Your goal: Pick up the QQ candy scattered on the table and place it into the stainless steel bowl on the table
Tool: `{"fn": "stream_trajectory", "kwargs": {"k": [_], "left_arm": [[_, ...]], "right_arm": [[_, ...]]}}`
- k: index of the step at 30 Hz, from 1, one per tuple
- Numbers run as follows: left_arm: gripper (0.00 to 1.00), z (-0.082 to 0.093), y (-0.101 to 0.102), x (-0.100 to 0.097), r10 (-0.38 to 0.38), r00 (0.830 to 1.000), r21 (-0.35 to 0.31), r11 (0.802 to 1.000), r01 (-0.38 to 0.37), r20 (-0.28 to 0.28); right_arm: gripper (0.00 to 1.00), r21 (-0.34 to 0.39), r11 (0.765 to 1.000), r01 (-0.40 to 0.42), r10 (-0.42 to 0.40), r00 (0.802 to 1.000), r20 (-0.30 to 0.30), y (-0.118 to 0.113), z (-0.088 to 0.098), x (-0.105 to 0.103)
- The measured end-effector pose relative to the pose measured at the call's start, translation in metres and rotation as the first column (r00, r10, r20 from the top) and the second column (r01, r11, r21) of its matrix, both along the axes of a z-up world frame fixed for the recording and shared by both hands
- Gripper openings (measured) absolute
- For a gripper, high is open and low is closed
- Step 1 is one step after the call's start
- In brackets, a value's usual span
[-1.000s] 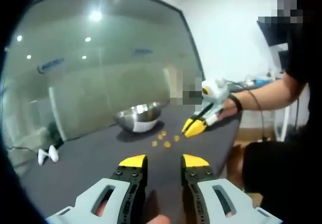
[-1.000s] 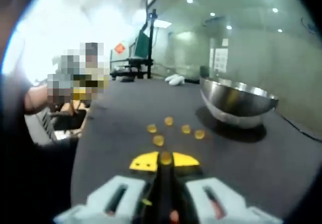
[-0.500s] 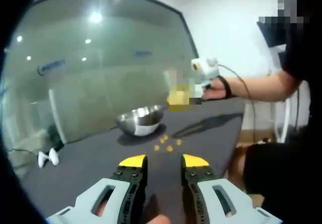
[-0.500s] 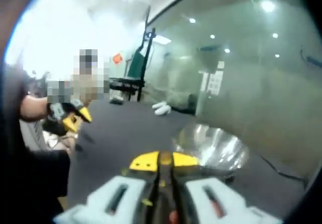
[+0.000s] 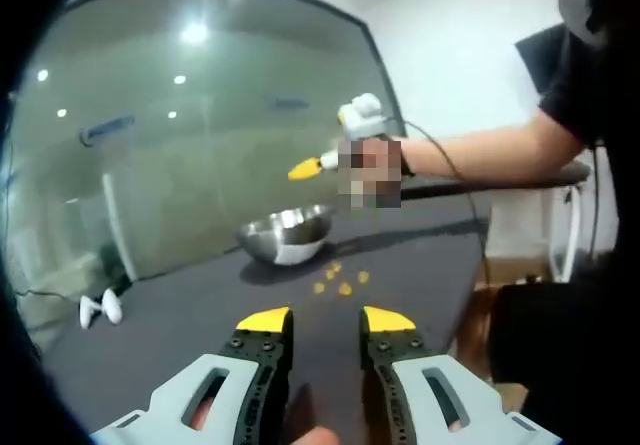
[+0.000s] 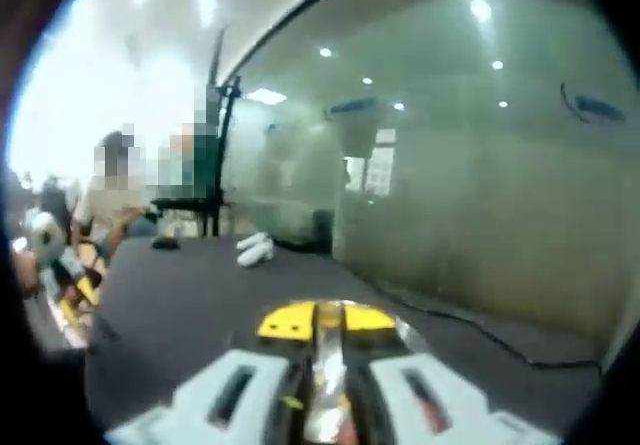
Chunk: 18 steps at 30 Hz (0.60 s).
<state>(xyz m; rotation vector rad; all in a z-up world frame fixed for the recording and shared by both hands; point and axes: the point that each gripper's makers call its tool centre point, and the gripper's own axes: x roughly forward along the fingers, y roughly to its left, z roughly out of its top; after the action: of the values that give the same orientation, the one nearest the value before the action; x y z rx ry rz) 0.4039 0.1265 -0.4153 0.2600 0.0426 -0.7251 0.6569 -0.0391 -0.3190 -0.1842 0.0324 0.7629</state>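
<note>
right gripper (image 6: 314, 317) has swung up from the candies (image 5: 338, 283) to over the bowl (image 5: 286, 235), jaws pinched on one candy for the drop; left gripper (image 5: 325, 320) idles, jaws apart.

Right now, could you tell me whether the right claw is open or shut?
Shut: in the right gripper view the right claw's yellow tips meet, a candy pinched between them.
</note>
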Motion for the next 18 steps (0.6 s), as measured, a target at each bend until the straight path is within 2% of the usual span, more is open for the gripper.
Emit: {"fn": "stream_trajectory", "kwargs": {"k": [7, 10, 13, 18], "left_arm": [[0.28, 0.001, 0.002, 0.000, -0.001, 1.000, -0.005, 1.000, 0.001, -0.001], [0.28, 0.000, 0.002, 0.000, 0.000, 1.000, -0.003, 1.000, 0.000, -0.003], [0.28, -0.002, 0.003, -0.001, 0.003, 1.000, -0.002, 1.000, -0.003, -0.005], [0.28, -0.001, 0.004, -0.002, 0.004, 1.000, -0.004, 1.000, -0.004, -0.003]], "right_arm": [[0.11, 0.005, 1.000, -0.005, 0.006, 1.000, -0.019, 0.006, -0.011, 0.001], [0.19, 0.019, 1.000, 0.018, -0.017, 0.999, -0.050, 0.003, -0.015, 0.006], [0.18, 0.050, 0.999, 0.020, -0.017, 0.998, -0.067, 0.001, -0.013, 0.005], [0.18, 0.049, 0.998, 0.025, -0.022, 0.998, -0.066, 0.000, -0.012, 0.004]]}}
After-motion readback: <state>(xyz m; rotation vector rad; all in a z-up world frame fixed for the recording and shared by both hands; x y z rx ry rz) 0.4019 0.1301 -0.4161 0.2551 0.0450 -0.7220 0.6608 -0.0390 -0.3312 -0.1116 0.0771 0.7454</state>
